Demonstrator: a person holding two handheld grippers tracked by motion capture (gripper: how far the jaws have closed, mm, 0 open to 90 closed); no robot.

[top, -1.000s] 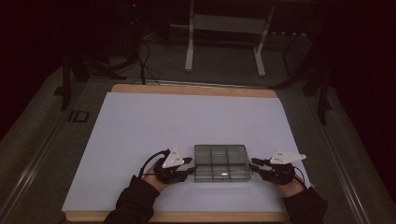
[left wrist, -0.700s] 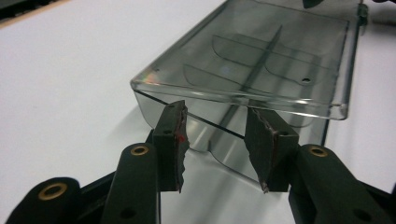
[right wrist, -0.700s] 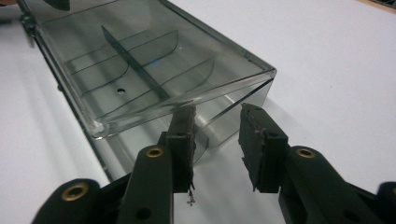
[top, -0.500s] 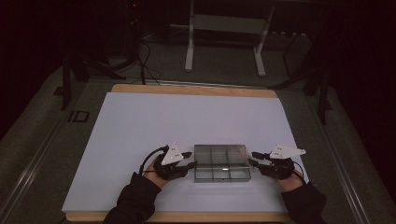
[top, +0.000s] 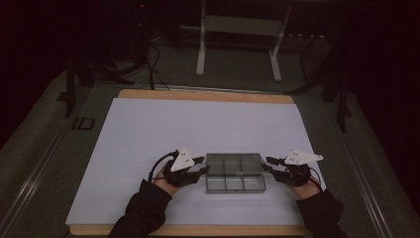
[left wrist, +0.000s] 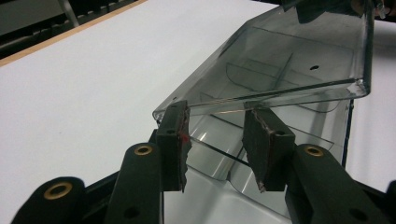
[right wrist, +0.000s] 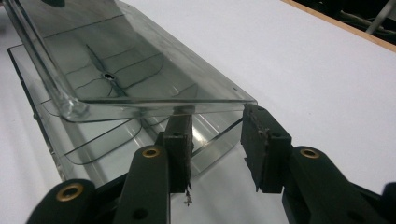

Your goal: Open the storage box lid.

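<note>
Between the left gripper [top: 200, 166] and right gripper [top: 270, 164], both part-open, a clear compartment box [top: 234, 171] is sitting, lid raised; it is likely light, rigid, slippery, best pinched by its end edges.

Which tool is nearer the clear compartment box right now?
Neither clearly; call it even. The left tool is at the clear compartment box's left end, the right tool at its right end, each with open jaws at the raised lid's edge.
</note>
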